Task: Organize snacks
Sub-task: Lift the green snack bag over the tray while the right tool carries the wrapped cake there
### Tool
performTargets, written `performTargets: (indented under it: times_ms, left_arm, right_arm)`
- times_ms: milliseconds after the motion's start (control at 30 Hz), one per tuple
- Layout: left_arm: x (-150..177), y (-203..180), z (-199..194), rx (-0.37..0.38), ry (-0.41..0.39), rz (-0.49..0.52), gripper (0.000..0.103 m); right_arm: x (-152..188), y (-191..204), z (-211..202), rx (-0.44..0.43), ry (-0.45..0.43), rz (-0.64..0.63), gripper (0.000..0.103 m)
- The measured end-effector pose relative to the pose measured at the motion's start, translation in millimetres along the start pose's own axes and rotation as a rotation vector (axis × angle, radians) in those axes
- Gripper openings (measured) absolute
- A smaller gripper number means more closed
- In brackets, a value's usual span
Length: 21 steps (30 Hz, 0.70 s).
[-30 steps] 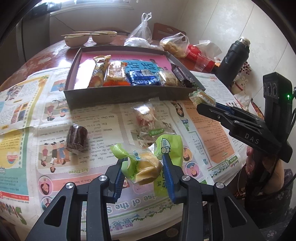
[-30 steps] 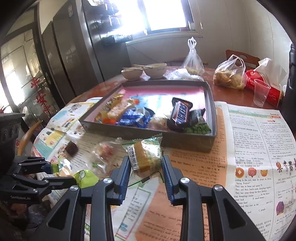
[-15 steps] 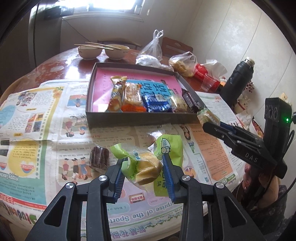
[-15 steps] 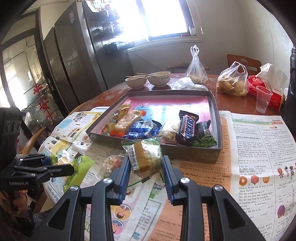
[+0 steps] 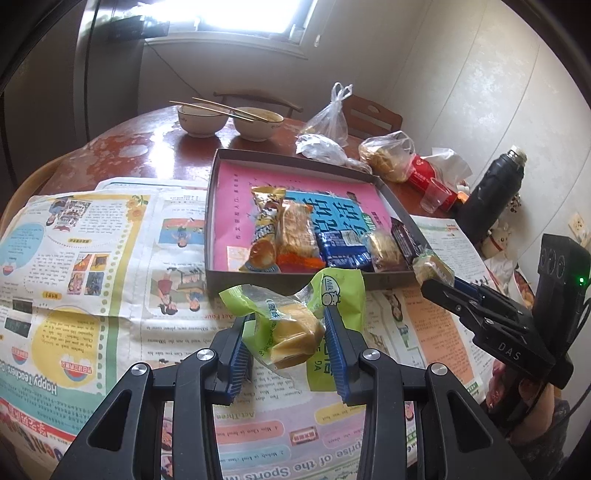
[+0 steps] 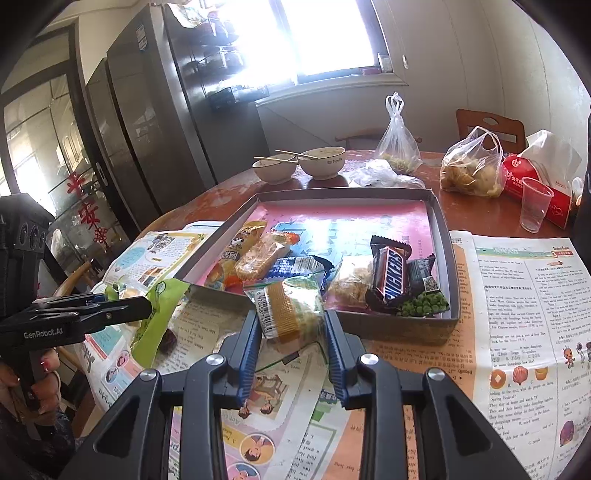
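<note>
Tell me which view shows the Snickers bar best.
The right wrist view. There the Snickers bar lies face up in the box with its name readable. The left wrist view shows only a dark wrapper edge-on at the box's right side, no lettering legible.

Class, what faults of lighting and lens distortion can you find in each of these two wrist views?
Left wrist view: the window is blown out, glare lies on the bare table, and straight edges bow with dark corners. Right wrist view: the window is overexposed, washing out the shelves beside it; the tray bends outward.
</note>
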<state>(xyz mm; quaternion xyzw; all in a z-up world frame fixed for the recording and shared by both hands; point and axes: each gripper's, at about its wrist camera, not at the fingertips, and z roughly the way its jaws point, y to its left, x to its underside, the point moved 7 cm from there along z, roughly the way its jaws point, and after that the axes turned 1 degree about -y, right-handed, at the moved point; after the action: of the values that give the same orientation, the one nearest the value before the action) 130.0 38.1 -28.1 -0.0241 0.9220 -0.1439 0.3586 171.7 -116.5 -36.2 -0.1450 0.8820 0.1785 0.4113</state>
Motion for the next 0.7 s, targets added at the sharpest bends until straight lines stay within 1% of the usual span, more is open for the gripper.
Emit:
performTargets:
  times_ms: [67, 200, 400, 700]
  left_arm:
    - [-4, 3, 1, 0.001, -0.005, -0.009, 0.039]
    - [-14, 10, 3, -0.028, -0.028, -0.017, 0.039]
    - [-31, 16, 8, -0.041, -0.055, -0.036, 0.039]
    - [-50, 17, 25, -0.057, -0.065, -0.044, 0.039]
  right_arm:
    - [-2, -1, 1, 0.000, -0.002, 0.004, 0.034]
    - [-6, -1, 4, -0.001, -0.006, 0.013, 0.034]
    - [-12, -2, 8, 0.001, -0.014, 0.022, 0.034]
    - [-19, -3, 14, 0.011, -0.021, 0.024, 0.034]
